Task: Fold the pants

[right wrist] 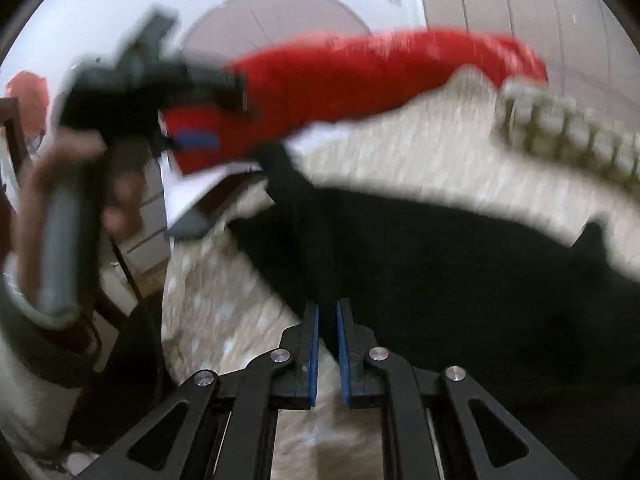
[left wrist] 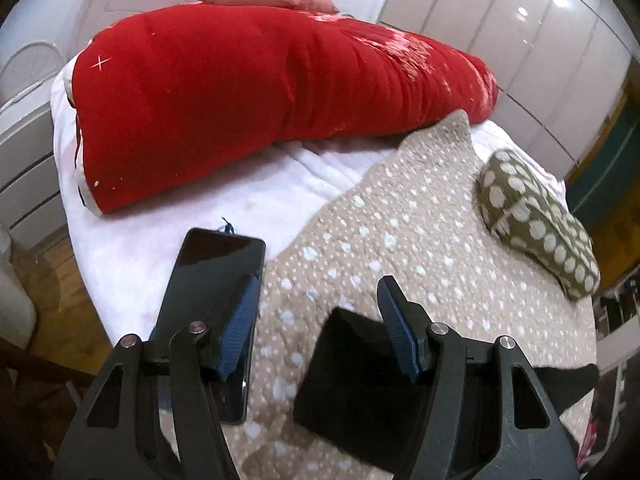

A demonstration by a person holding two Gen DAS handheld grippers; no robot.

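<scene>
You've got one pair of black pants (right wrist: pixel 420 248), one phone (left wrist: pixel 216 280), one big red cushion (left wrist: pixel 256 96), one small dotted pillow (left wrist: pixel 536 216), one spotted blanket (left wrist: pixel 400 240), and two grippers: left (left wrist: pixel 316 328), right (right wrist: pixel 328 344).

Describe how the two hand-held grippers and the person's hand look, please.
Each hand-held gripper, left and right, has black linkage arms with triangular cut-outs, silver round pivot pins and blue ribbed pads. The right wrist view, blurred, shows the bare left hand around a grey handle.
</scene>
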